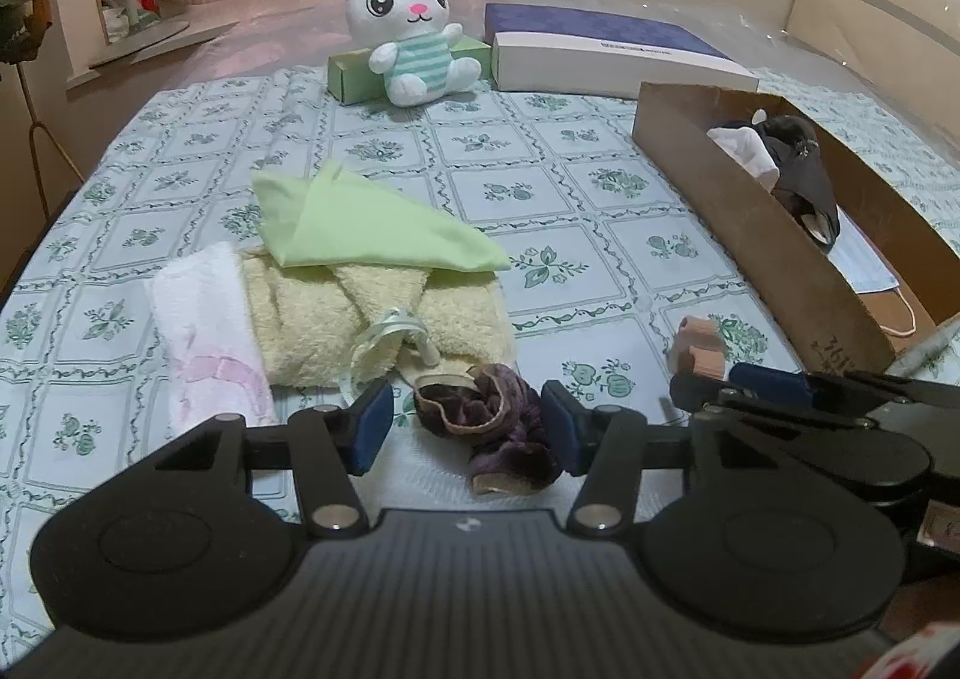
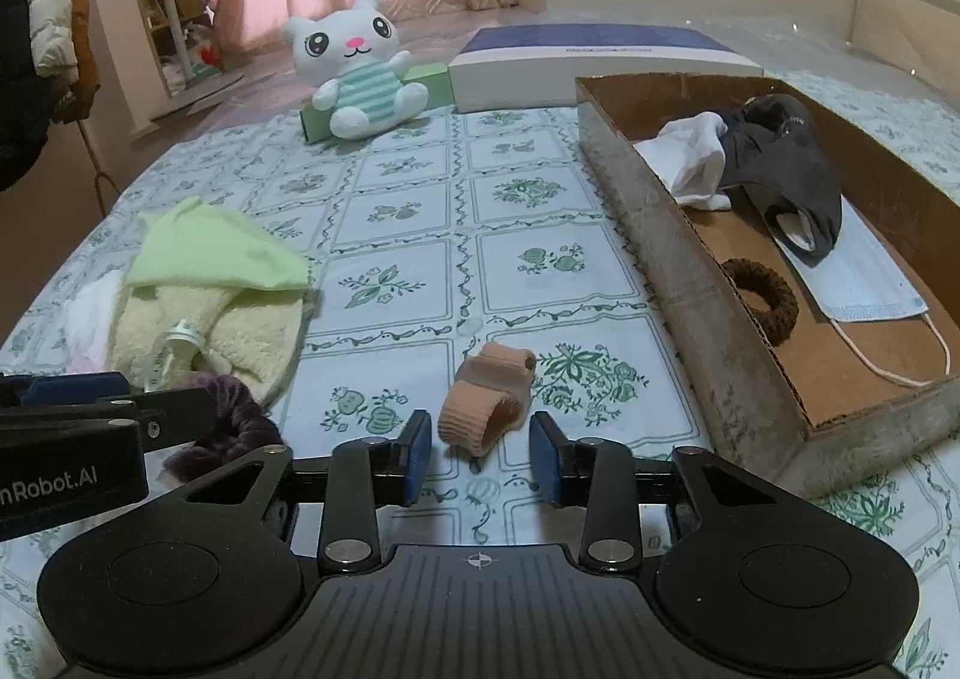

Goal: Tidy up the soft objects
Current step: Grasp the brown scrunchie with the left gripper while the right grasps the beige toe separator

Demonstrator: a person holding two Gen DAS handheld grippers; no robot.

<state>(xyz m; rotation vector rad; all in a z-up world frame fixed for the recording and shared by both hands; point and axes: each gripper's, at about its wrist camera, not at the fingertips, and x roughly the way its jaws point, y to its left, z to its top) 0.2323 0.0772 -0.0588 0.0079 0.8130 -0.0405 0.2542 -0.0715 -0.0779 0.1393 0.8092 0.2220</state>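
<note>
1. Left wrist view: left gripper (image 1: 468,424) low over the patterned bedsheet (image 1: 540,187), jaws about half open, straddling a purple scrunchie (image 1: 489,427). Right pad (image 1: 567,427) just beside or touching the fabric, cannot tell which; left pad (image 1: 372,427) apart from it. No firm grip seen.
2. Just beyond the scrunchie, at near left: a cream towel (image 1: 372,319) with a light green cloth (image 1: 366,229) lying on top and a white cloth (image 1: 204,331) at its left side.
3. Right wrist view: right gripper (image 2: 480,454) also low over the sheet, jaws fairly narrow, set either side of the near end of a beige elastic band (image 2: 483,397). Both pads clear of the band; nothing held.
4. To the right: cardboard box (image 2: 672,235) holding a dark garment (image 2: 786,157), a white sock (image 2: 690,163), a blue face mask (image 2: 864,271) and a brown hair tie (image 2: 762,301).
5. Far end: white plush bunny (image 2: 354,73) leaning on a green box (image 2: 429,79), with a flat blue-topped box (image 2: 588,61) to its right.
</note>
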